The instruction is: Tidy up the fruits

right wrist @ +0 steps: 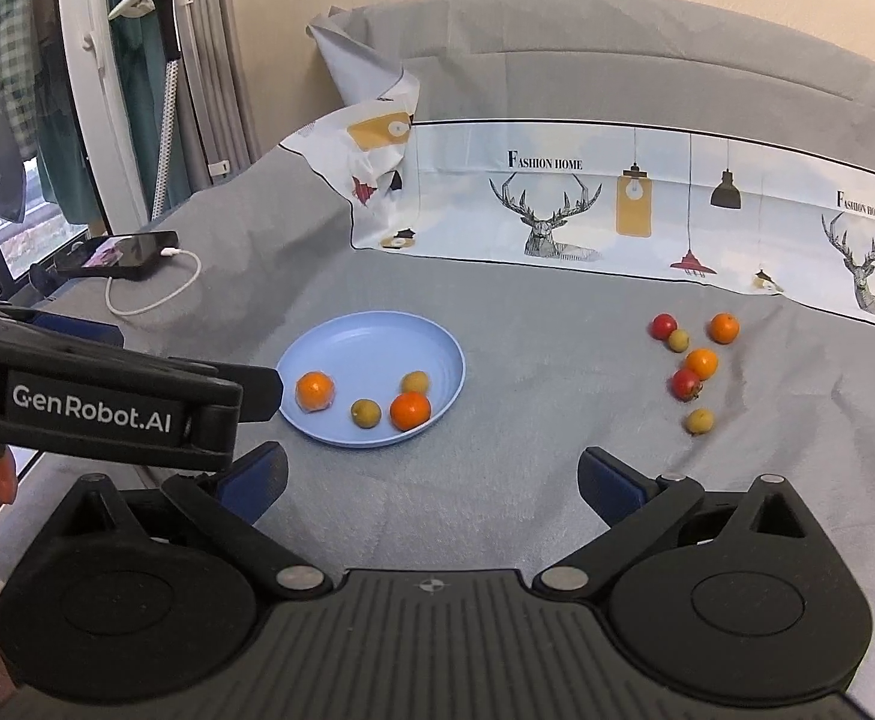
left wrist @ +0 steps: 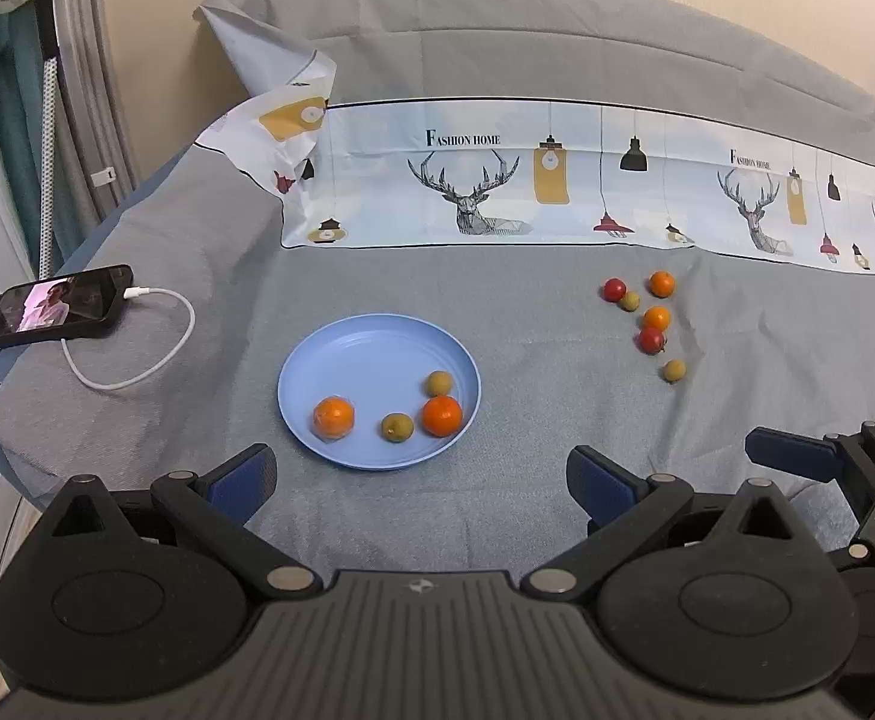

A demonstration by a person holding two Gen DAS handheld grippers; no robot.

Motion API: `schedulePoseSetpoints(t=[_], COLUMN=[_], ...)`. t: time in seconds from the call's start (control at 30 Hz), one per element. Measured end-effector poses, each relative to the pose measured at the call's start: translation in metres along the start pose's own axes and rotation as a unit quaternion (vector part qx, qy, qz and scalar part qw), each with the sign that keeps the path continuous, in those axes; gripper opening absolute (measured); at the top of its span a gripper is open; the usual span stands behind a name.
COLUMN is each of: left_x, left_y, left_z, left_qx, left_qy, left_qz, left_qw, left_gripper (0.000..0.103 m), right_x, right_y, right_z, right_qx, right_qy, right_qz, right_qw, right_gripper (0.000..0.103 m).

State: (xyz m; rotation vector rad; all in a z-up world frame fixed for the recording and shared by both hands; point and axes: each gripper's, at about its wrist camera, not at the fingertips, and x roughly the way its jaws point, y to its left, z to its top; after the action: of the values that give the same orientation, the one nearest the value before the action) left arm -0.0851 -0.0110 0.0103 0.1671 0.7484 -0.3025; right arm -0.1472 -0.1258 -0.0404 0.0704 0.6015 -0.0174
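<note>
A light blue plate (left wrist: 347, 360) (right wrist: 371, 348) lies on the grey bedcover. It holds two small oranges (left wrist: 333, 417) (right wrist: 315, 390) and two yellow-green fruits (left wrist: 397, 426) (right wrist: 366, 413). To its right a loose cluster lies on the cover: two oranges (left wrist: 656, 318) (right wrist: 701, 363), two red fruits (left wrist: 651, 339) (right wrist: 686, 384) and two yellow-green ones (left wrist: 673, 370) (right wrist: 700, 420). My left gripper (left wrist: 419, 474) hovers open just short of the plate's near rim, with nothing between its fingers. My right gripper (right wrist: 434, 468) is also open and empty, between the plate and the cluster.
A phone (left wrist: 56, 306) (right wrist: 119, 253) on a white charging cable (left wrist: 137, 360) lies at the left edge of the bed. A patterned sheet (left wrist: 497, 180) (right wrist: 557, 210) is folded across the back. A garment steamer and curtains stand at the far left.
</note>
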Motion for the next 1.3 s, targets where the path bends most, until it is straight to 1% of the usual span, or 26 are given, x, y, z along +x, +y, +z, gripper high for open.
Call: schedulePoseSetpoints(t=[1.3], left_x=[0.0062], left_y=[0.0035], left_z=[-0.0022], left_qx=[-0.005], left_qy=[0.011], left_qz=[-0.005], left_qw=[0.9999], left_gripper=[0.103], right_x=[0.0001], right_y=[-0.0005], right_z=[-0.0024], right_qx=[0.004], right_qy=[0.006], right_qz=[0.002], right_qw=[1.000], right_gripper=[0.102])
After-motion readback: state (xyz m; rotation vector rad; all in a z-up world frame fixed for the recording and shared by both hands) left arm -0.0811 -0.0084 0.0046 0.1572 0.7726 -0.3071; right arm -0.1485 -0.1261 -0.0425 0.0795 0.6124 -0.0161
